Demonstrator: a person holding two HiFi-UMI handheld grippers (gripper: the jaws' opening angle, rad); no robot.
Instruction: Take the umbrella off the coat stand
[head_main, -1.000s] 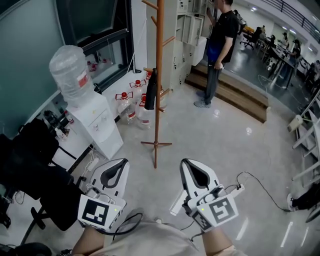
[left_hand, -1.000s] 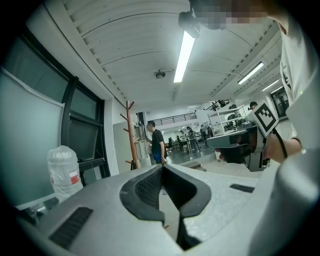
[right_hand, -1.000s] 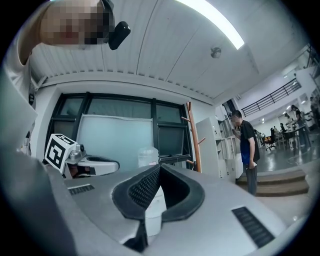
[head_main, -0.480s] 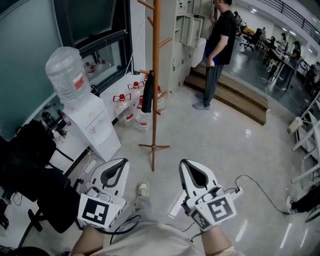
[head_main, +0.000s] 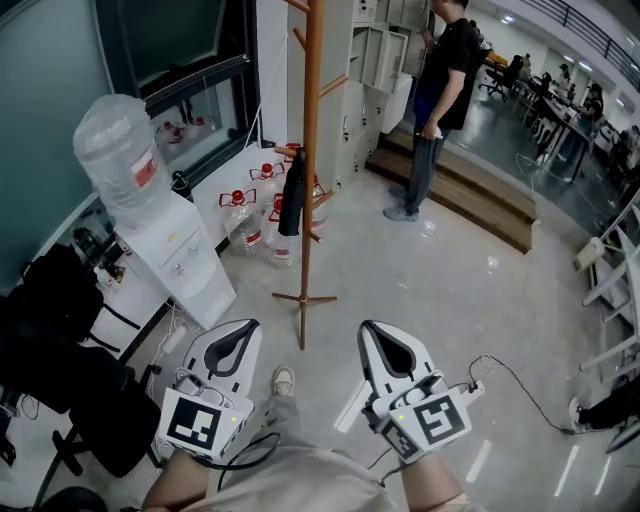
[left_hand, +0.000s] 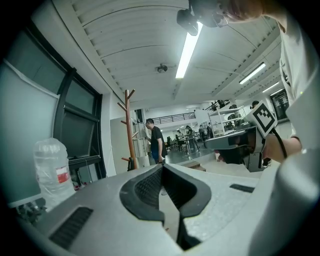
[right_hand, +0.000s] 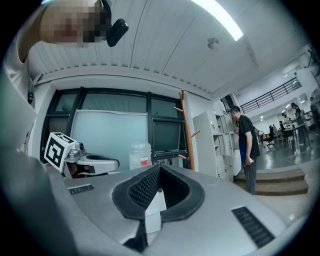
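Left gripper, right gripper: jaws closed, empty; umbrella on coat stand (jug label illegible).

no legible words, brands or numbers anywhere, red label on the water-cooler bottle at upper left too small to read, black-and-white square marker patterns on the left gripper and right gripper at bottom, no lettering, red-capped bottles labels blurred
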